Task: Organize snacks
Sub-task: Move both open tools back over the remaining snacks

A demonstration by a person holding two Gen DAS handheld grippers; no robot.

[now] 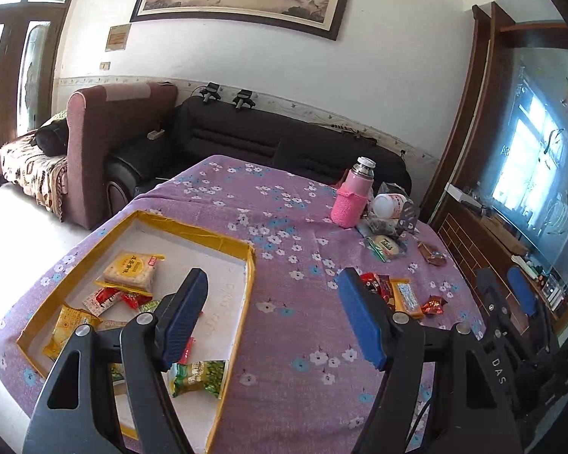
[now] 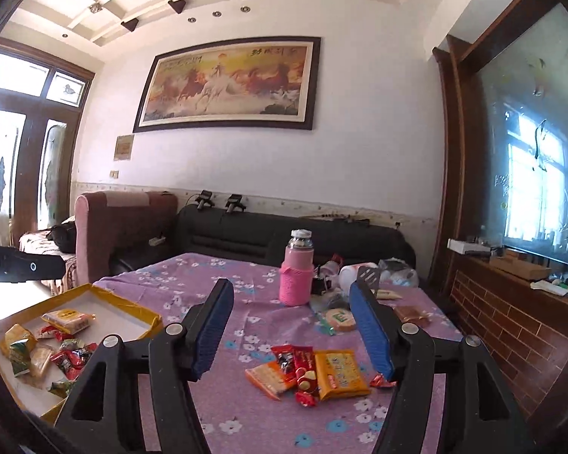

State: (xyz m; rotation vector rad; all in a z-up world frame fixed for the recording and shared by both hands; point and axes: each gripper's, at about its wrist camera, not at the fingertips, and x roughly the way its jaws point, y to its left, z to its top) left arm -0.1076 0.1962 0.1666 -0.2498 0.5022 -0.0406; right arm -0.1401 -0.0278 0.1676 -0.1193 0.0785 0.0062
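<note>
A shallow box with a yellow rim (image 1: 246, 287) lies at the table's left and holds several snack packets, among them a yellow cracker pack (image 1: 130, 270) and a green packet (image 1: 198, 376). My left gripper (image 1: 274, 316) is open and empty, its left finger above the box. The box also shows in the right wrist view (image 2: 132, 308). A loose pile of snacks lies on the purple cloth: an orange biscuit pack (image 2: 339, 372), red packets (image 2: 303, 363) and a wafer pack (image 2: 269, 376). My right gripper (image 2: 291, 329) is open and empty just above and behind that pile.
A pink flask (image 2: 297, 276) stands at the far side of the table with a white bottle (image 2: 350, 274), bags and a round wrapped biscuit (image 2: 339, 319) beside it. A brown packet (image 2: 411, 314) lies to the right. Sofas stand behind the table; a cabinet is at the right.
</note>
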